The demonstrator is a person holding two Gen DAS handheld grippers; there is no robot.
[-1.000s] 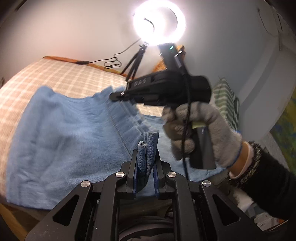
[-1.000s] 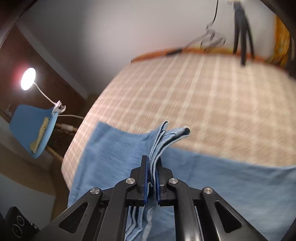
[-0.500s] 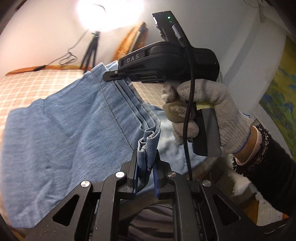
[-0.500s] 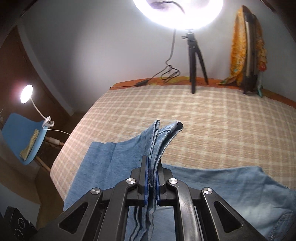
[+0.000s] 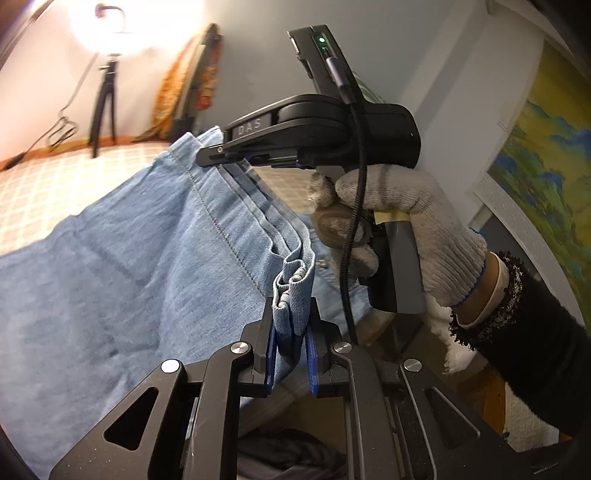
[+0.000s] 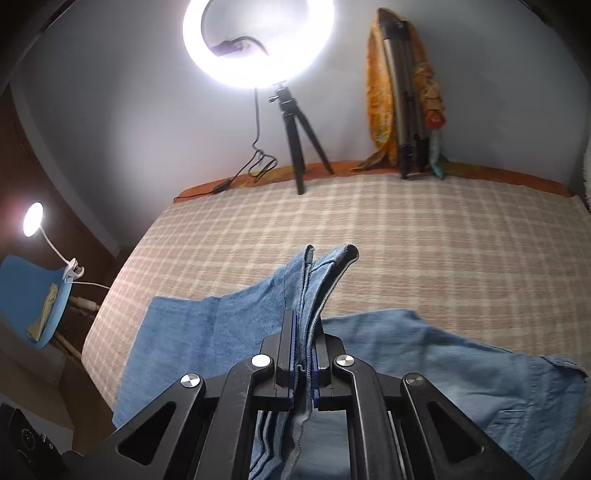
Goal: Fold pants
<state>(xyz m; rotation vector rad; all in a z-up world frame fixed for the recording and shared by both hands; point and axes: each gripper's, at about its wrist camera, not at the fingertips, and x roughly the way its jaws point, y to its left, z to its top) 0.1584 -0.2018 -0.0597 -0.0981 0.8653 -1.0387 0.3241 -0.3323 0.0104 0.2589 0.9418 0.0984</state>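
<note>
A bunched edge of the light blue denim pants [image 5: 147,266] is clamped in the left claw [image 5: 290,328], lifted above the checked beige bed [image 6: 424,236]. Another gathered edge is pinched in the right claw [image 6: 303,343], held by a grey-gloved hand [image 5: 410,221]. The remaining fabric is draped below both claws onto the bed.

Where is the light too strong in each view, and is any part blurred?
Left wrist view: the ring light blows out the top left corner, and the jeans look soft. Right wrist view: the ring light glares on the wall, and the checked bedcover is sharp.
</note>
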